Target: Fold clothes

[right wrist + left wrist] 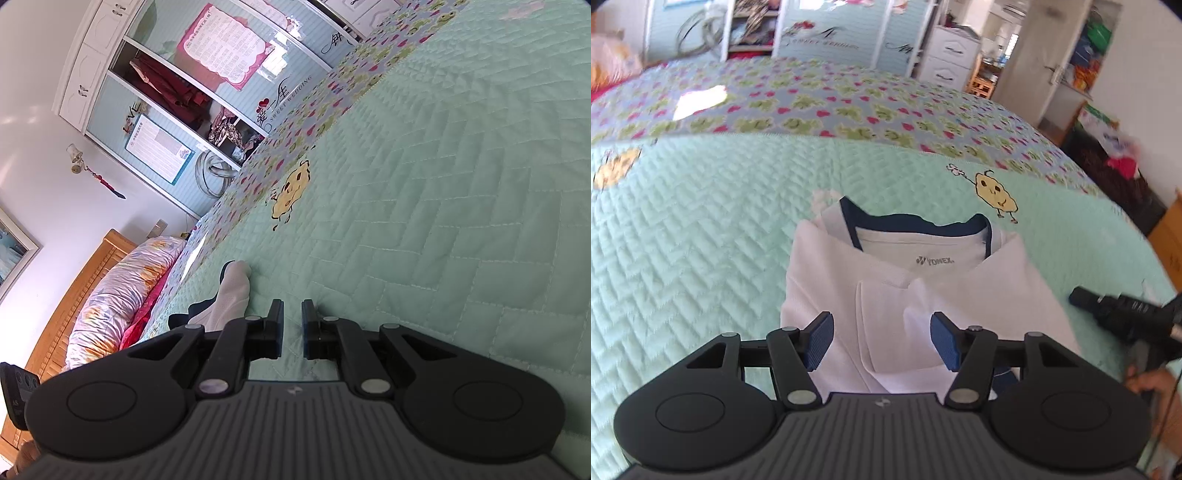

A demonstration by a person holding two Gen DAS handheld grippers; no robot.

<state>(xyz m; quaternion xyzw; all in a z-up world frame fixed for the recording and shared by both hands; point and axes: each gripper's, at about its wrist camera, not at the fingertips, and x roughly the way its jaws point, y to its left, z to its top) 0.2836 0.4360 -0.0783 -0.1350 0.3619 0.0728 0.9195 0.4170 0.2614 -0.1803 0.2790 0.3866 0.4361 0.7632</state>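
- The left tongs [882, 339] hang released over the near end of the white Yonex shirt [923, 295] — nothing between the pads.
- The shirt lies on the green quilted bed [701, 240], sides folded in.
- The right tongs [292, 325] rest clenched on nothing, beside the shirt.
- Likely next — grip the hem and fold it toward the collar.

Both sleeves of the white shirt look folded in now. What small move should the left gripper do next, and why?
Probably lower the open left gripper onto the shirt hem nearest it and close, to fold the hem toward the collar. Nothing is gripped yet.
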